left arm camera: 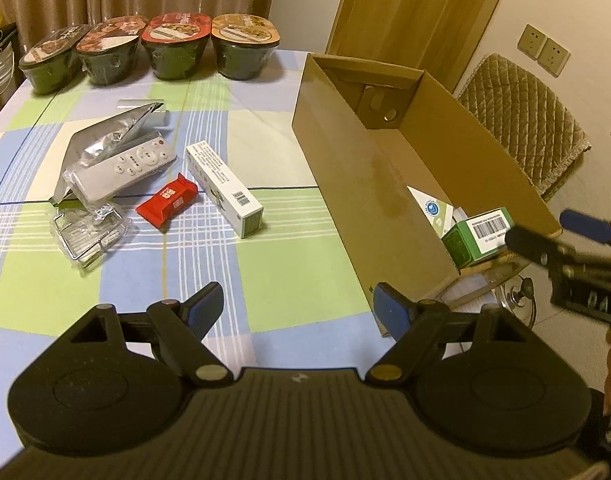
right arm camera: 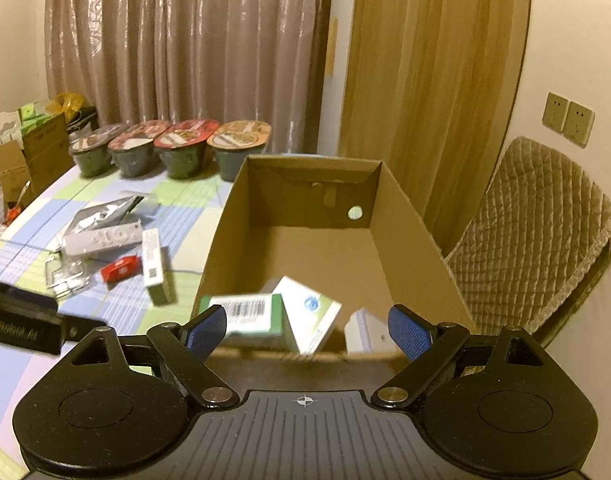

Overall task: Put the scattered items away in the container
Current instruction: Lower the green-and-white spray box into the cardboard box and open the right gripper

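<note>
Inside cardboard box (right arm camera: 305, 240), near end: green barcode carton (right arm camera: 245, 318) looks blurred, maybe just let go; it leans against white carton with blue logo (right arm camera: 311, 316), third white item (right arm camera: 365, 334) beside. My right gripper (right arm camera: 307, 332) above box's near wall, jaws wide apart, holding nothing. Left gripper (left arm camera: 295, 306) left of box, over checked tablecloth (left arm camera: 153, 280), wide open, empty. Left of box still out: long white carton (left arm camera: 223, 188), red snack packet (left arm camera: 167, 204), white remote (left arm camera: 123, 170), foil pouch (left arm camera: 105, 138), clear plastic pack (left arm camera: 91, 236). My plan: take long white carton next across narrow sides, lift over box wall before release.
</note>
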